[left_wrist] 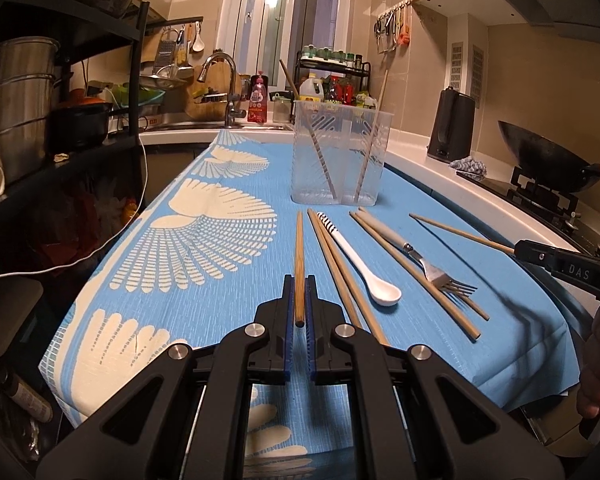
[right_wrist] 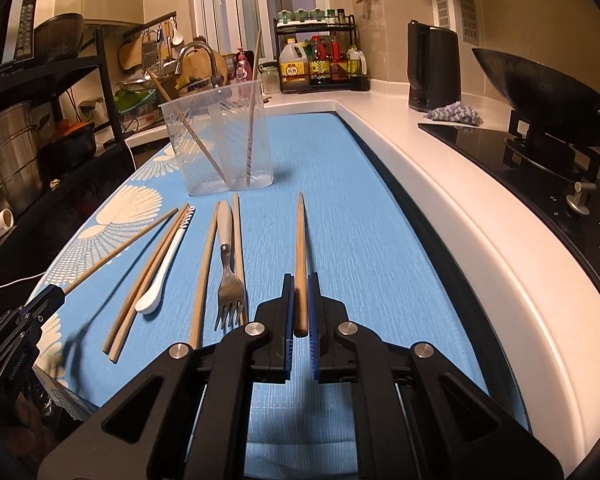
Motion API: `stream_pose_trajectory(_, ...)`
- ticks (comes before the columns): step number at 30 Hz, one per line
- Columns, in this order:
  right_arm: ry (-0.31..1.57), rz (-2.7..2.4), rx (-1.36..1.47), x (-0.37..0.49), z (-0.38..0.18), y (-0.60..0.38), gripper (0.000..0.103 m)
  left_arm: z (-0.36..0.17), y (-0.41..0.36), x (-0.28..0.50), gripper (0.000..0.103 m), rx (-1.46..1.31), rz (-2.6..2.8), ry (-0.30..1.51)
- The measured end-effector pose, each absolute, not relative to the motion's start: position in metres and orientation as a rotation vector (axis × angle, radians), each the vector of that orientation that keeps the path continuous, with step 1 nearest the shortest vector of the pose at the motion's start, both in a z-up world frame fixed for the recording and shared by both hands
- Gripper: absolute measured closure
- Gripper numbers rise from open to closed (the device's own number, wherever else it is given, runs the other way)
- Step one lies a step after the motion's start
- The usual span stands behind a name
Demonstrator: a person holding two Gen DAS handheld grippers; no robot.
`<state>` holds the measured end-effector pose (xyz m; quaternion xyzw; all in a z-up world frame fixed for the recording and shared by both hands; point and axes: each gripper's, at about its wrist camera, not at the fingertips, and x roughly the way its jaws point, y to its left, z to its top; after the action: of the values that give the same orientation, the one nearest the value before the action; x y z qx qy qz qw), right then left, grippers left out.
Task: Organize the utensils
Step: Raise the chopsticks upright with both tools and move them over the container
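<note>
Your left gripper [left_wrist: 300,304] and right gripper [right_wrist: 301,304] each clamp one chopstick [left_wrist: 299,264] pointing toward 12 o'clock, where the clear holder [left_wrist: 338,152] stands on the blue mat [left_wrist: 228,312].

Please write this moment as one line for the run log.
left gripper: shut on chopstick | right gripper: shut on chopstick | clear holder: two chopsticks | mat: spoon, fork, chopsticks
</note>
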<state>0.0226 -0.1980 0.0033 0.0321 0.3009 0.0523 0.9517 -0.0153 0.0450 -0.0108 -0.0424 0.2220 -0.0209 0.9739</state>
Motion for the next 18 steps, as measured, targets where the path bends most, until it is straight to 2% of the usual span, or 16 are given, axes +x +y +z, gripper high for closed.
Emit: stream_pose_trajectory(18, 0.491, 0.136, 0.078, 0.017, 0.061, -0.205, 0.096, 0.041, 0.045, -0.012, 0.098, -0.060, -0.058, 0.331)
